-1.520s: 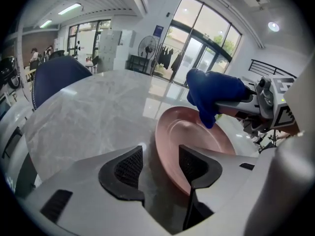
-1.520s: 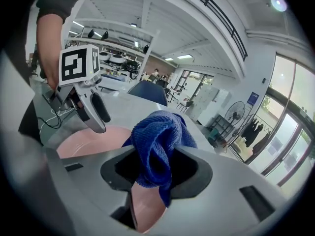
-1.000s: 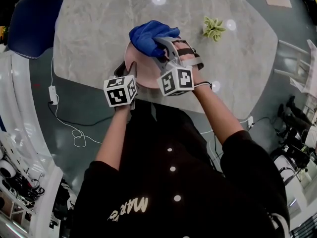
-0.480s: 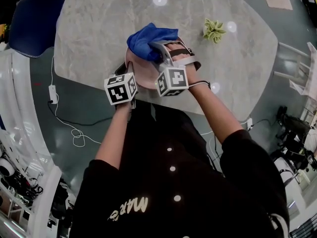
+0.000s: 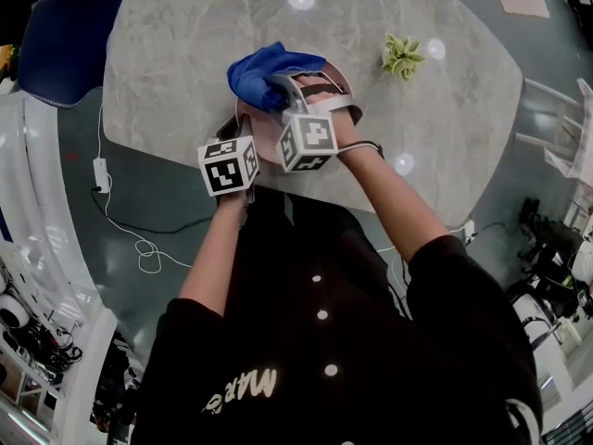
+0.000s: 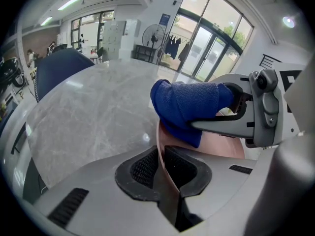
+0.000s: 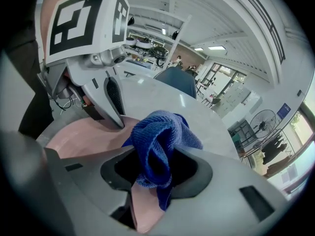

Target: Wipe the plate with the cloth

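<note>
pink plate (image 6: pixel 216 146) is pinched by its rim in my left gripper (image 6: pixel 161 154), jaws just closed to steady it, while my right gripper (image 7: pixel 155 156) clenches the blue cloth (image 7: pixel 157 132) for wiping.

- Head view: the plate (image 5: pixel 262 135) lies mostly hidden under the cloth (image 5: pixel 265 70) and right gripper (image 5: pixel 283 89).
- Head view: the left gripper (image 6: pixel 161 156) hides its fingers (image 6: pixel 143 170) beneath its cube (image 5: pixel 229 167).
- Green thing (image 5: pixel 401 54), 1 o'clock on the bench (image 5: pixel 185 54): too small to tell.
- Bench cut off at 12 o'clock.
</note>
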Available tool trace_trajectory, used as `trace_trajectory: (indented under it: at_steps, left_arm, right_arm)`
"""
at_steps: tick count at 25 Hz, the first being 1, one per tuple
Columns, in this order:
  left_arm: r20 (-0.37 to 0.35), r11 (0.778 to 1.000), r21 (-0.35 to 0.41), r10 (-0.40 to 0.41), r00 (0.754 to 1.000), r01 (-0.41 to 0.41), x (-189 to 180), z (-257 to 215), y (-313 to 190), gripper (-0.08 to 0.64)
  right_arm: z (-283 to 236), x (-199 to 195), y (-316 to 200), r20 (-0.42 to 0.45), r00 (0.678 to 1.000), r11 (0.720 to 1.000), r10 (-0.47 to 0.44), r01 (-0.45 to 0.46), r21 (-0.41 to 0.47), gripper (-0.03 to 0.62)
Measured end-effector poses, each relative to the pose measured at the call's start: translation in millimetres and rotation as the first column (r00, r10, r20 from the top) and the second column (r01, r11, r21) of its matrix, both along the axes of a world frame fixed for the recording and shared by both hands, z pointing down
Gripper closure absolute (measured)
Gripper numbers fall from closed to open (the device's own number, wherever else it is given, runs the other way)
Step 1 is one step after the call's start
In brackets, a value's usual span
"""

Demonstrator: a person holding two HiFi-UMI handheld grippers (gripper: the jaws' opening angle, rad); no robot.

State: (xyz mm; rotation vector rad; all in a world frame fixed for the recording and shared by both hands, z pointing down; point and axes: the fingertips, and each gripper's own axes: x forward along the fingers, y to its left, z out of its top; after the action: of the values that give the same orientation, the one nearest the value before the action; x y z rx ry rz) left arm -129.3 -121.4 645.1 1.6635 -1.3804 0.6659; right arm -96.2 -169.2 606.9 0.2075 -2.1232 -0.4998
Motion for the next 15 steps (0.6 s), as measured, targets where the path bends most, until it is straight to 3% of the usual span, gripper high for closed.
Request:
trace_trajectory:
  at_steps: [15]
  left_arm:
    - [0.019,0.999,0.012,0.034,0.999,-0.034,-0.2,-0.6,0.2,0.505]
  right_arm:
    - [12.6,-5.3,-9.7,-0.004,0.993,0.990,0.115,-0.115,-0.080,0.440]
